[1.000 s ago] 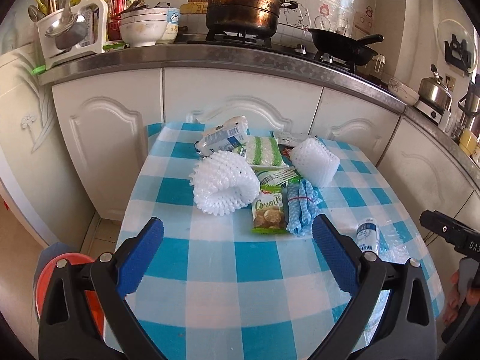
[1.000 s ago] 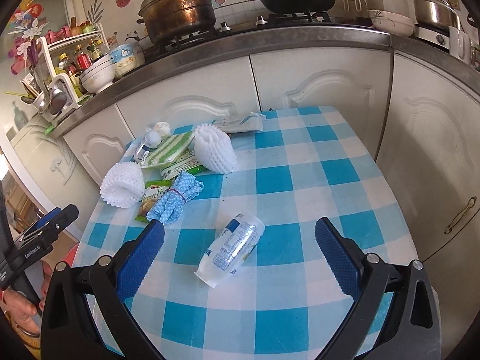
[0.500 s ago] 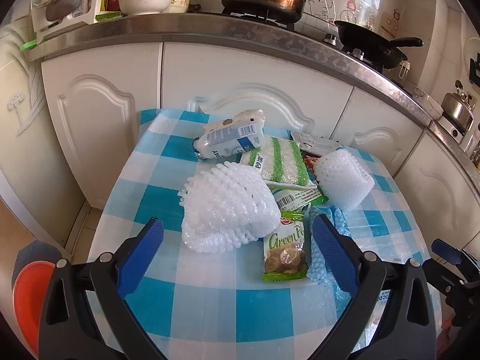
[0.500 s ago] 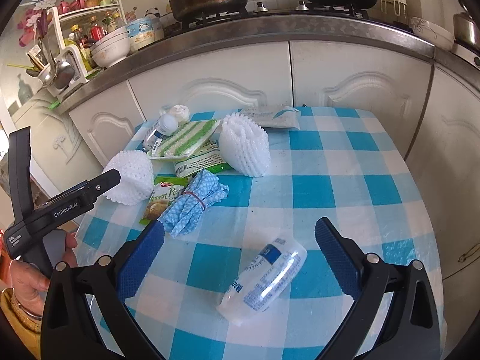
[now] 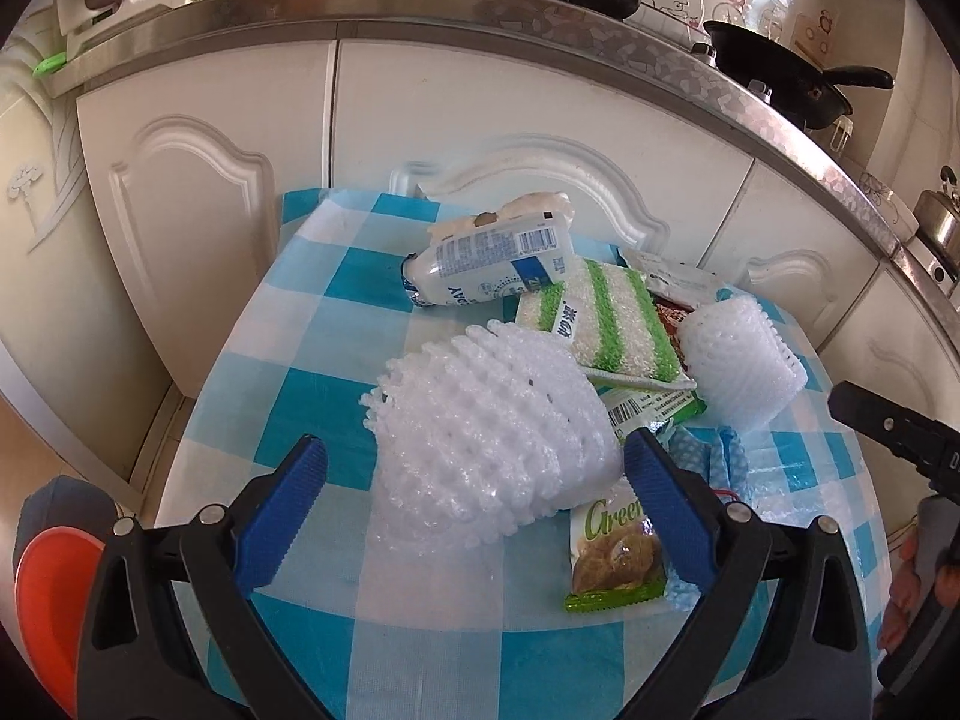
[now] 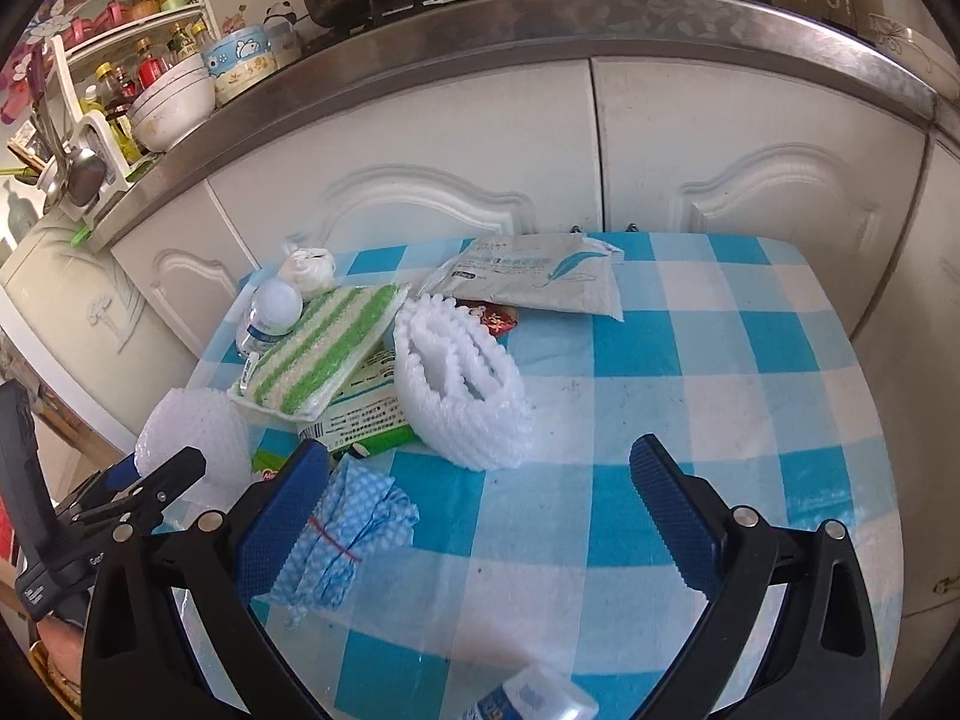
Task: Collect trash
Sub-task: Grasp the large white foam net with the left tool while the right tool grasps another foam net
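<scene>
We see a small table with a blue and white checked cloth, and trash lies all over its far side.

Our left gripper has its two blue fingers spread wide apart, holding nothing. A big white foam net lies right between them, a bit ahead of the tips. The right finger's tip looks very close to the net's edge, but we cannot tell if it touches. Just under the right finger is a green snack bag, lying flat. Past the net lie a green striped sponge and a plastic bottle on its side. A second foam net sits to the right, near the sponge.

Our right gripper also has its fingers wide apart and empty. Its left finger is over a bunched blue cloth tied with a red band. The second foam net lies ahead, between the fingers but closer to the left one. A small bottle lies on the near edge of the table, low between the fingers. A flat grey packet lies at the far side of the table.

An orange bin sits on the floor to the left of the table.
</scene>
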### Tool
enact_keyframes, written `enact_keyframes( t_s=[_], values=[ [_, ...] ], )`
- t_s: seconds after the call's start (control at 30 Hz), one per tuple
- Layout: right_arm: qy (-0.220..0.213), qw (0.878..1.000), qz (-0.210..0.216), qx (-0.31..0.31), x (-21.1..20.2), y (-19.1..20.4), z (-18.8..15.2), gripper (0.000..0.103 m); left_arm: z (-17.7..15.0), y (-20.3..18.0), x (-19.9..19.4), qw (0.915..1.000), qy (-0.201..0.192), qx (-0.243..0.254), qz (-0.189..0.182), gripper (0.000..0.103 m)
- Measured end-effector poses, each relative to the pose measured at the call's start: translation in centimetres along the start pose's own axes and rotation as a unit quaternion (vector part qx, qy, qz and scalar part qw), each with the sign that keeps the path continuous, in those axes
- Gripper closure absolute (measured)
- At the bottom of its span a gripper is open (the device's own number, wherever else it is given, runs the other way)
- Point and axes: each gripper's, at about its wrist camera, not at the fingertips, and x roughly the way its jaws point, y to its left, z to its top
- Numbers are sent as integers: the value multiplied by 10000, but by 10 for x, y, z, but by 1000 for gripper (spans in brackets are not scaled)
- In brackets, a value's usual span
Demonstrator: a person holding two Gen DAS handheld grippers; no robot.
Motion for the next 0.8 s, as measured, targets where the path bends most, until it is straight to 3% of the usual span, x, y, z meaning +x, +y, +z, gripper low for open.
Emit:
enact_keyframes(
  t_s=[0.03,0.1,0.17,0.2,0.23,0.43,0.57,0.8],
  values=[
    [33,10000,4,-43,6,1,3,4,0,0,1,10000,-2,-17,22,8],
    [99,9998,54,-154,19,3,8,5,0,2,4,10000,65,-68,10,28],
    [194,9995,35,-247,31,6,11,11,1,3,7,9998,138,-105,8,30],
    [241,9993,34,-288,37,6,12,17,0,3,7,9999,129,-60,-7,33],
    [303,9991,20,-306,41,7,12,40,0,1,6,9999,102,-19,29,35],
    [231,9993,-42,-296,40,9,8,66,-2,4,1,10000,72,21,51,57],
    [147,9992,-35,-374,28,18,3,70,-2,9,-3,10000,44,-65,11,69],
    [-166,9992,-21,-360,-6,32,-6,71,-9,16,-20,9998,-18,-173,-73,72]
  ],
)
